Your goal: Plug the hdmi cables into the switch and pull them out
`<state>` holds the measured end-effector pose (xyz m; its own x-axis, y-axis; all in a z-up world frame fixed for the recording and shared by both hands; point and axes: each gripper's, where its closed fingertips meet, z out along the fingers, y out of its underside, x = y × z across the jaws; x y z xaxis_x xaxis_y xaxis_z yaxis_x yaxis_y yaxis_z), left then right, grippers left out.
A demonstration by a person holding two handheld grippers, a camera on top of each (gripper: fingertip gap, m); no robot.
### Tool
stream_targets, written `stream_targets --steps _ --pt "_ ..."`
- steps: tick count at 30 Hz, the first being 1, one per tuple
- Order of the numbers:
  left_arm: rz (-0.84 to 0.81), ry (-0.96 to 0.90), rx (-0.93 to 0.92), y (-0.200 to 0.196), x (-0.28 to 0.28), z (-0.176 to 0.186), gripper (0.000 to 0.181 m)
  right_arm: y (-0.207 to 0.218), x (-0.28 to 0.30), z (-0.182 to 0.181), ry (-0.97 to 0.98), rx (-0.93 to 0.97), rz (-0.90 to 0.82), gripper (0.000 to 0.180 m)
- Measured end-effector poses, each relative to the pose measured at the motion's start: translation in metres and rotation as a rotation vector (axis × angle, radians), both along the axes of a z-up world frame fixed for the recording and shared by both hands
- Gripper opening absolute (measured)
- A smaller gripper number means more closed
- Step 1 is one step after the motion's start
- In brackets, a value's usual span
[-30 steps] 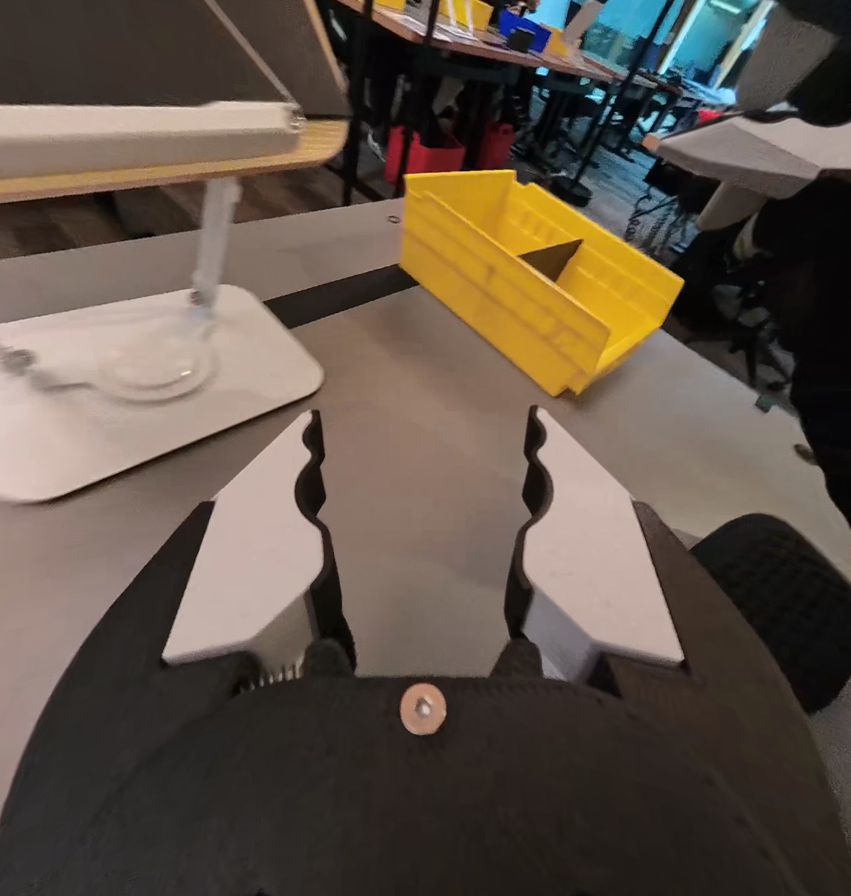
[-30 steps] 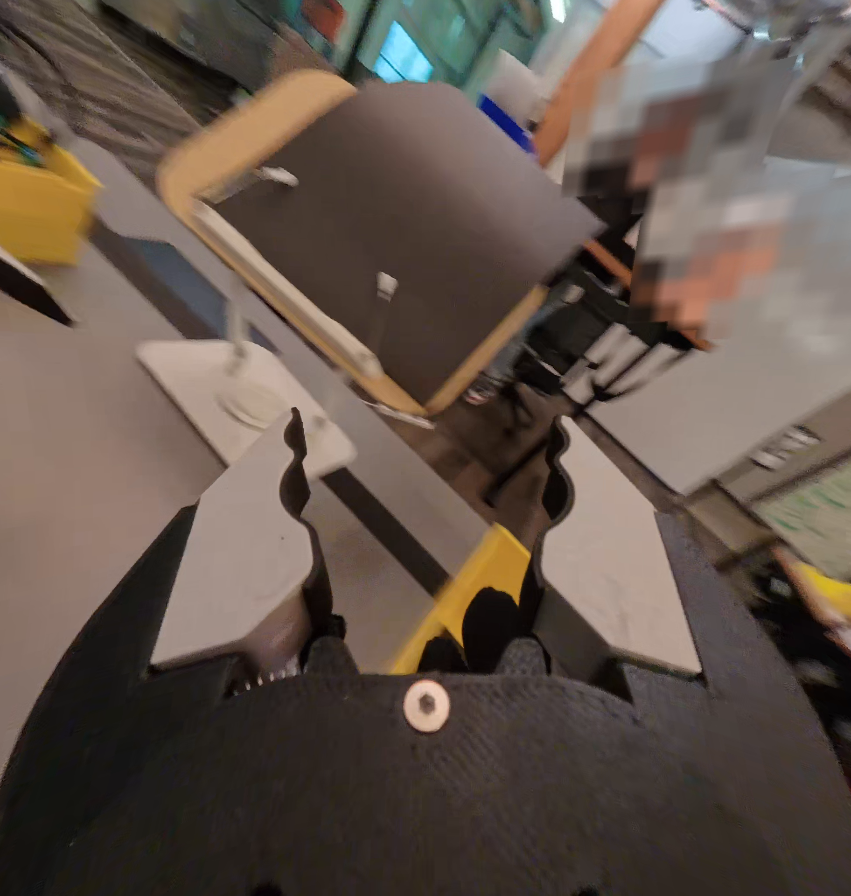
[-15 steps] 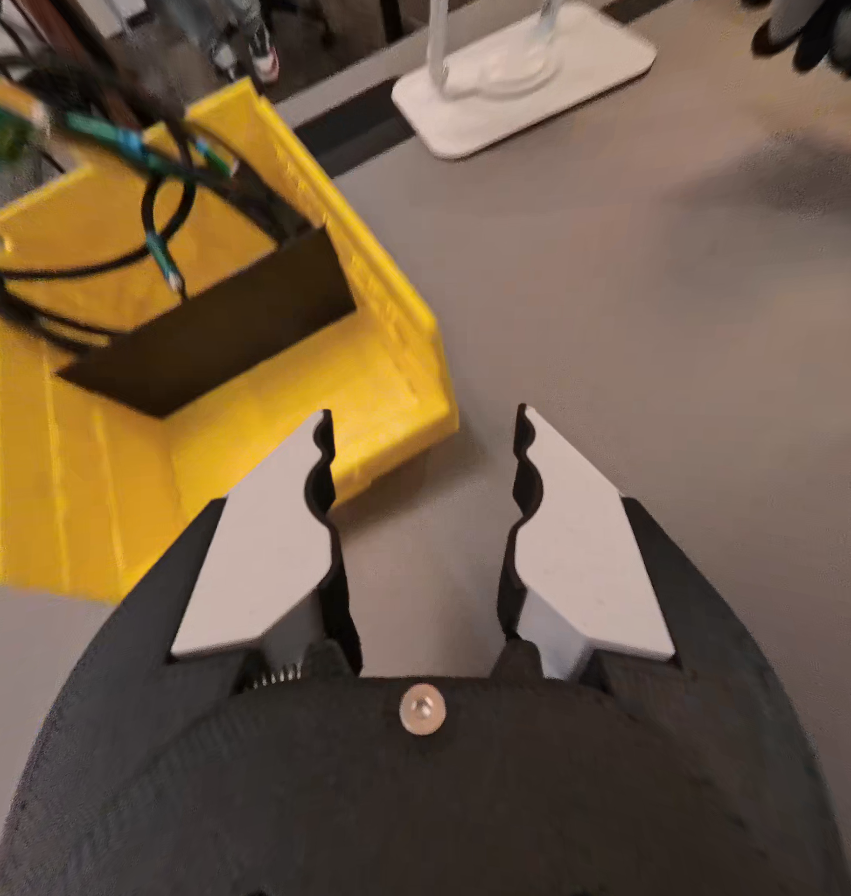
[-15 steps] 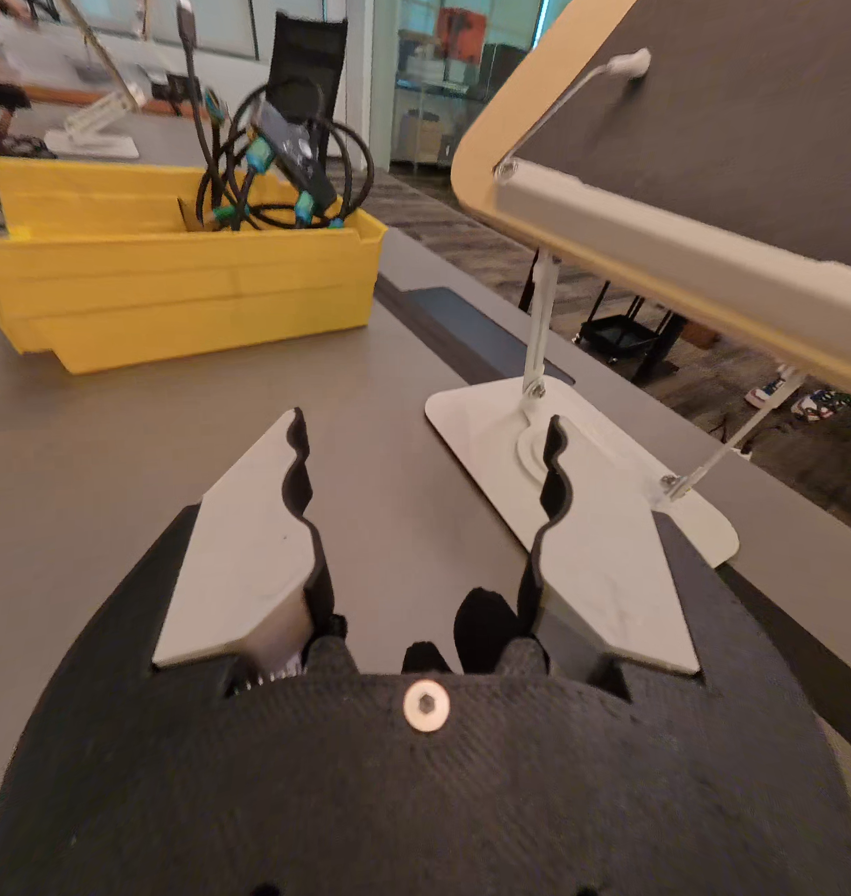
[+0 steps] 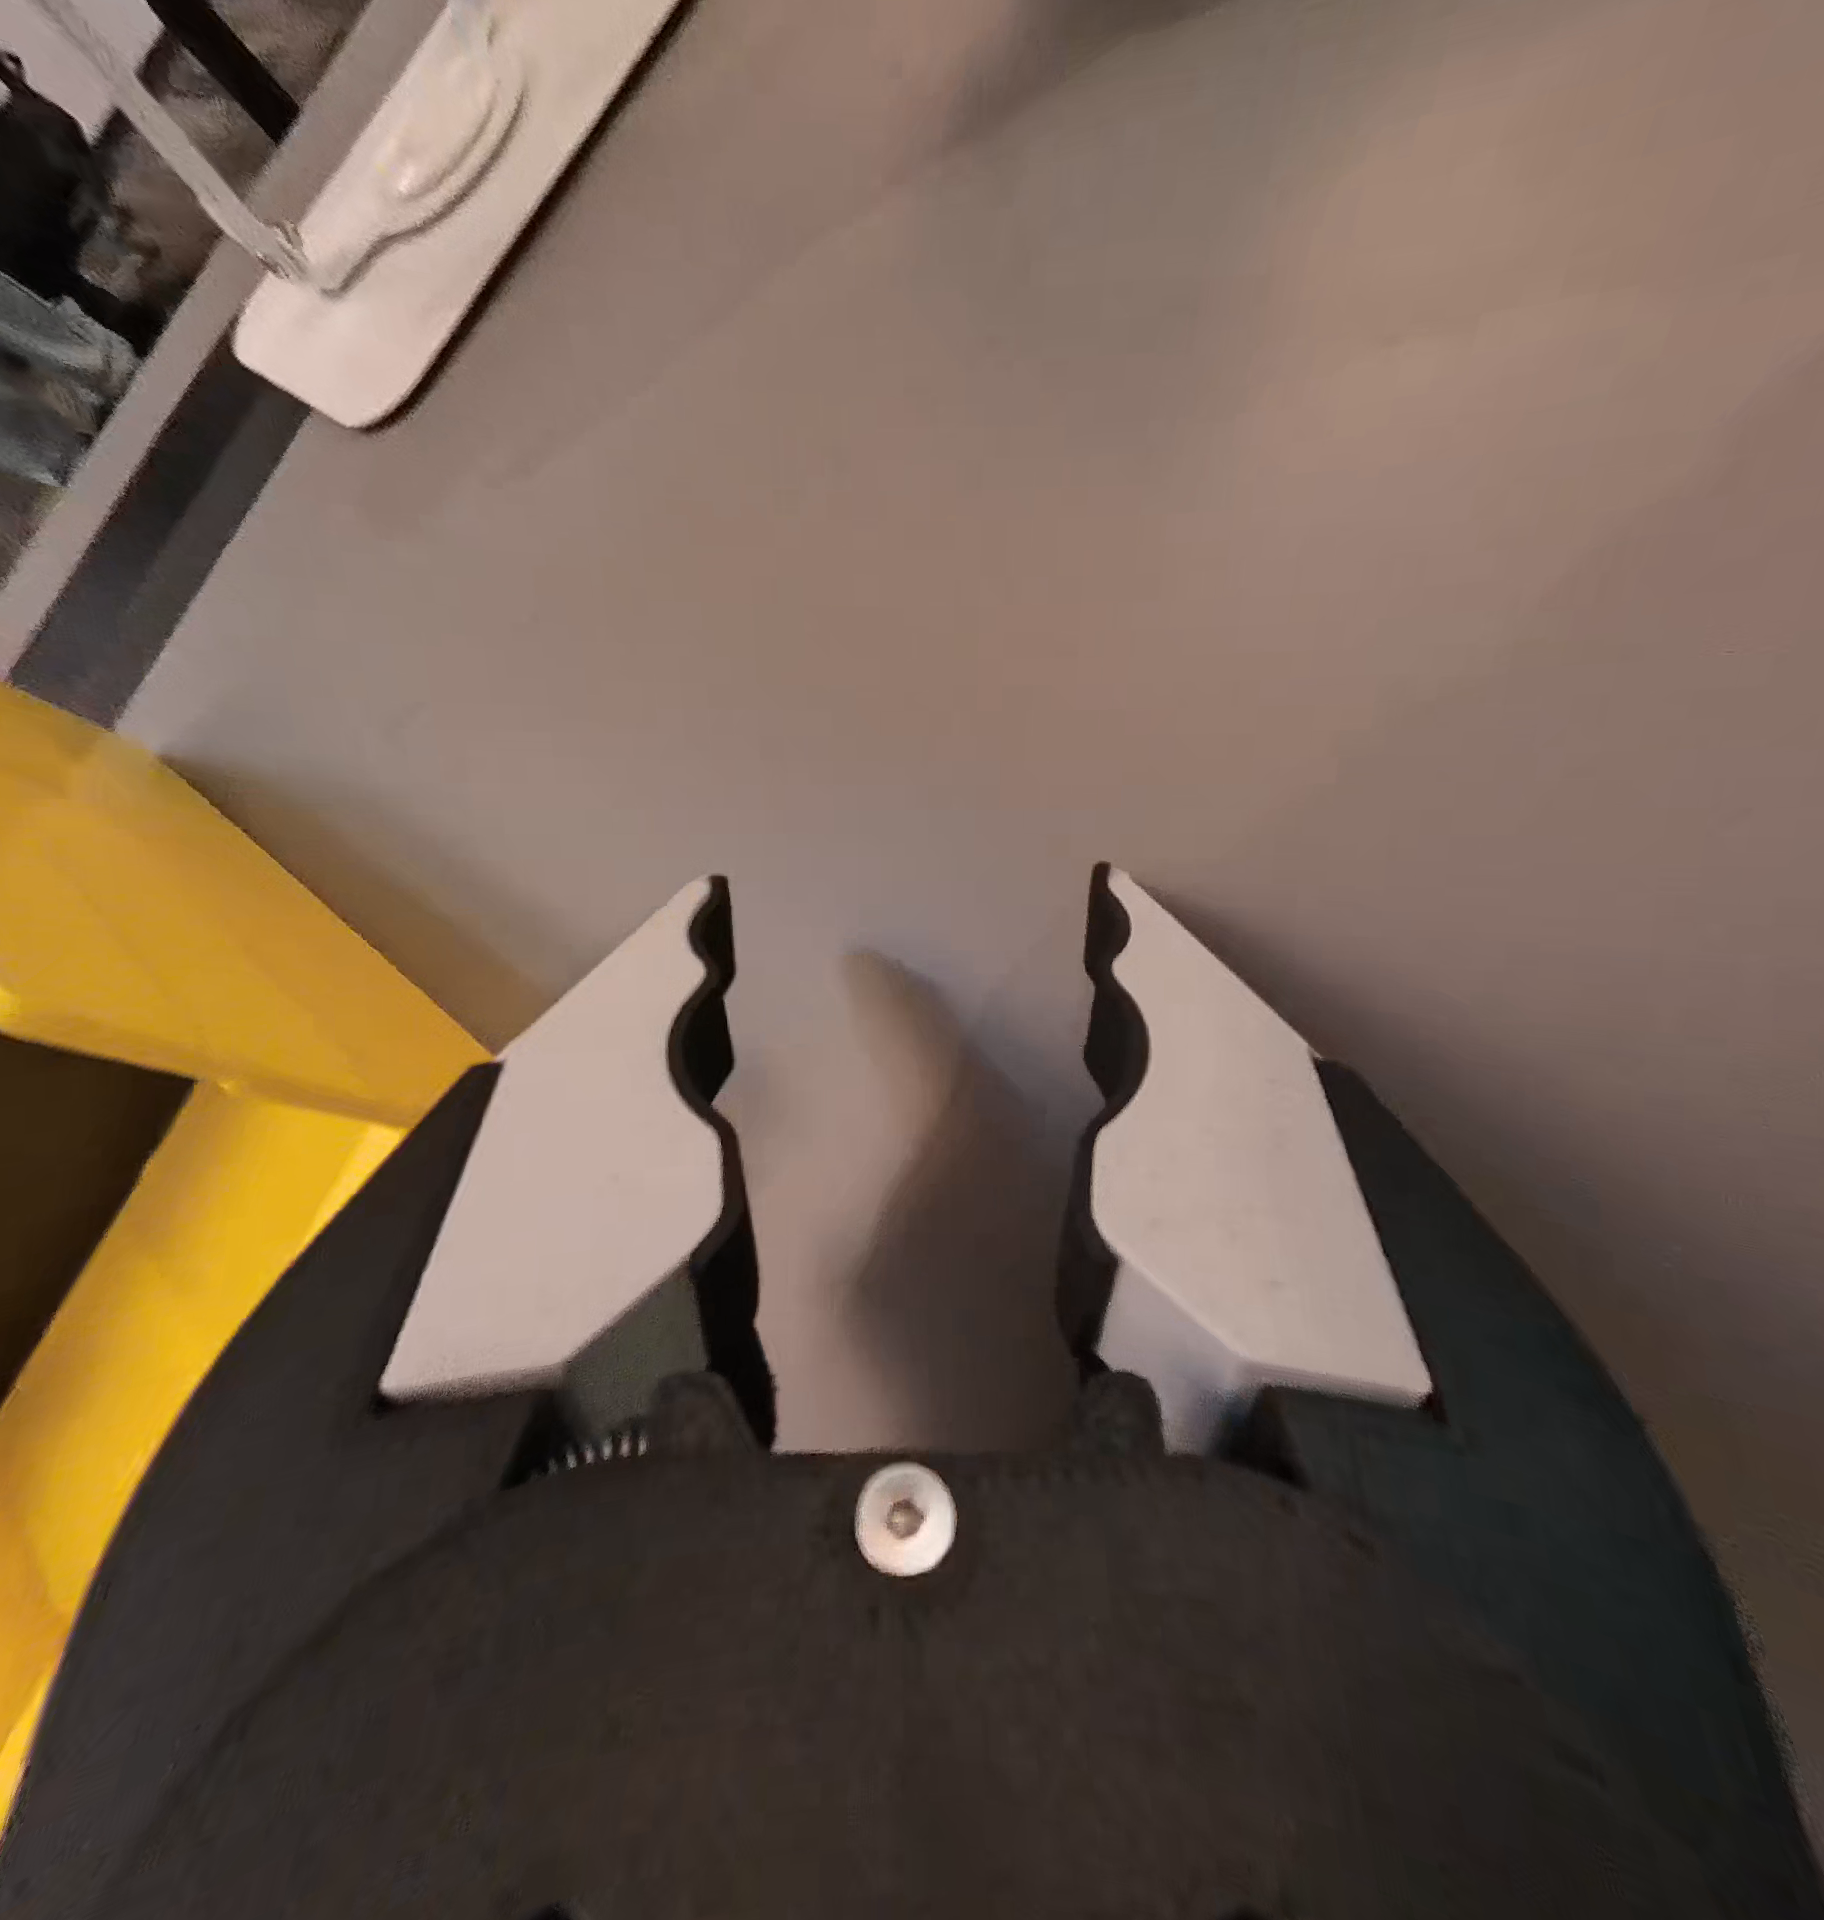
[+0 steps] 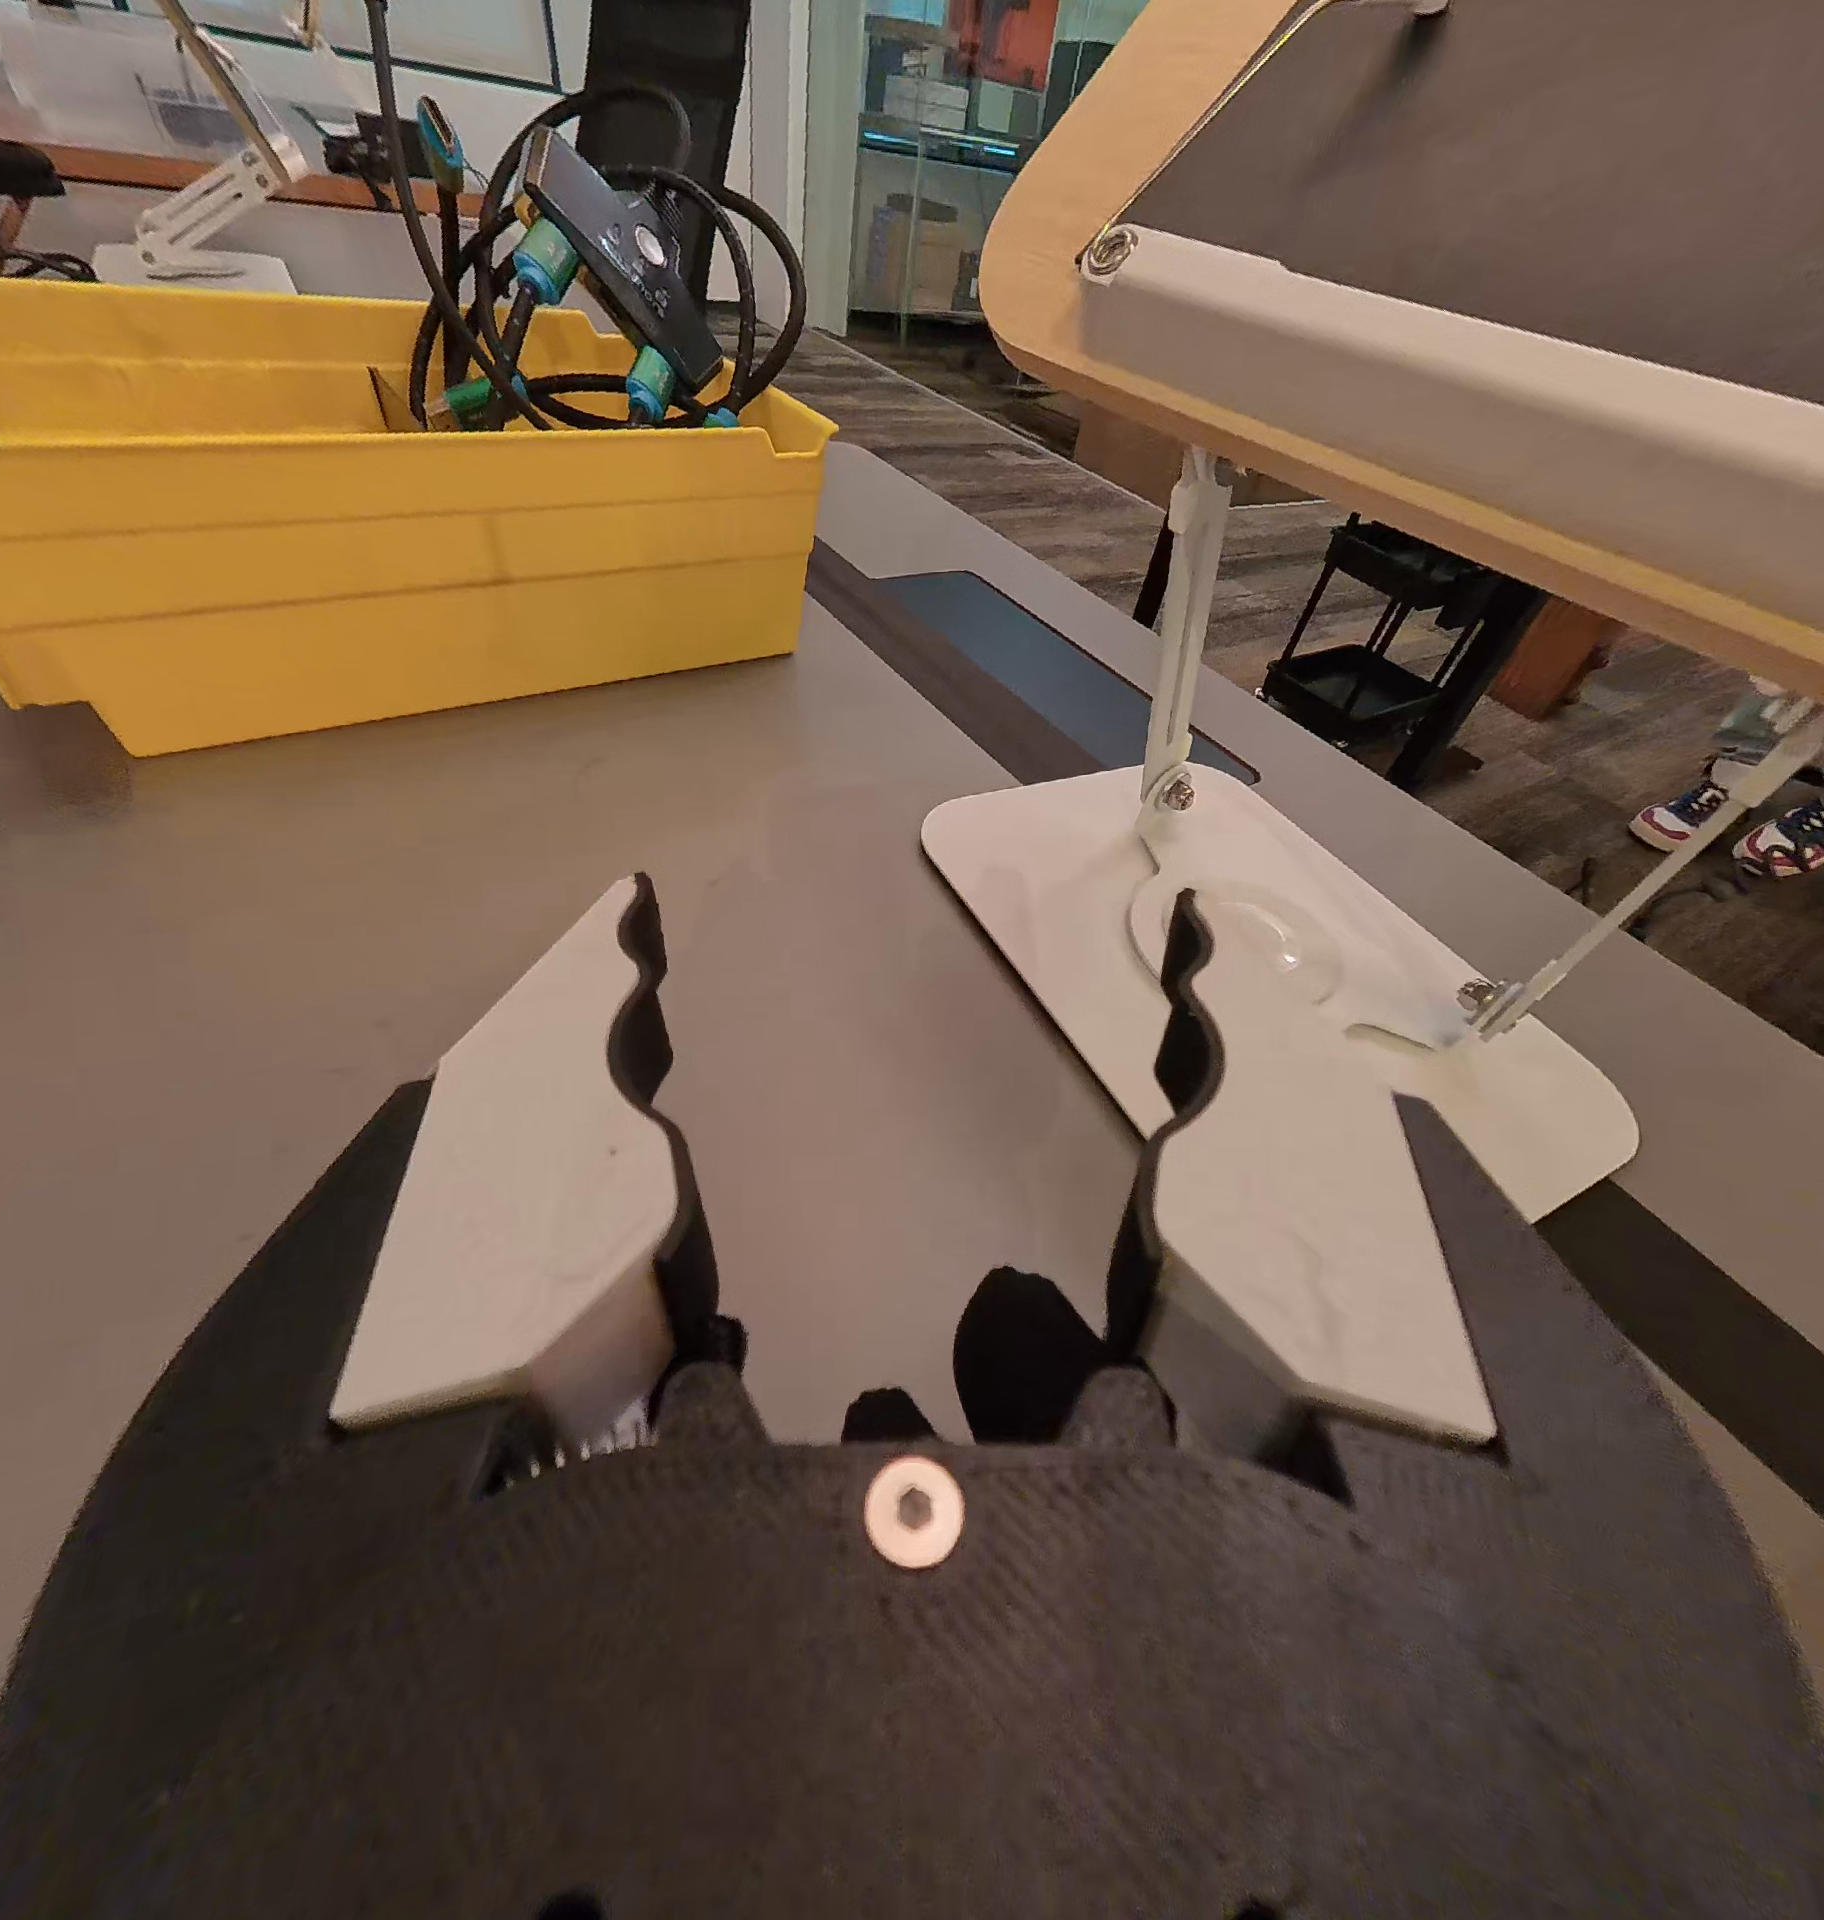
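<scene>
In the right wrist view a yellow bin [image 6: 388, 582] stands on the grey table at the far left. A black HDMI switch [image 6: 622, 270] leans tilted out of it, tangled with black cables [image 6: 762, 301] that have teal plugs [image 6: 544, 260]. My right gripper [image 6: 913, 904] is open and empty, low over the table, well short of the bin. My left gripper [image 5: 903, 883] is open and empty above bare table, with the bin's corner [image 5: 129, 935] just to its left. The switch and cables do not show in the left wrist view.
A white stand base [image 6: 1292, 997] with a thin post carries a tilted dark board with a wooden rim [image 6: 1510, 260] at the right; the base also shows in the left wrist view [image 5: 430, 208]. The table's far edge [image 6: 1718, 1299] runs beside the base. My left tips are roughly 30 cm from the black HDMI switch [image 6: 622, 270].
The left view has swung right and down: the bin slid to the left edge and its cables left view. The right view moved slightly closer to the table and stand base. Both grippers stayed open.
</scene>
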<state>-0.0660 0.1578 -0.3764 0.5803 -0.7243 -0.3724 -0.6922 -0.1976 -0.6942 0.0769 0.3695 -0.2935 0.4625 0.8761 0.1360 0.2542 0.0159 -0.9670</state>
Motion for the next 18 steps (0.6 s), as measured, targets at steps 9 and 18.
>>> stream_targets --steps 9,18 --pt "0.057 0.038 0.076 0.031 0.011 0.001 0.058 0.001 -0.005 -0.005 0.000 -0.011 0.014 0.095" --pt "0.156 0.015 0.062 0.039 0.015 0.002 0.063 -0.003 -0.009 -0.010 0.009 -0.035 0.031 0.095"
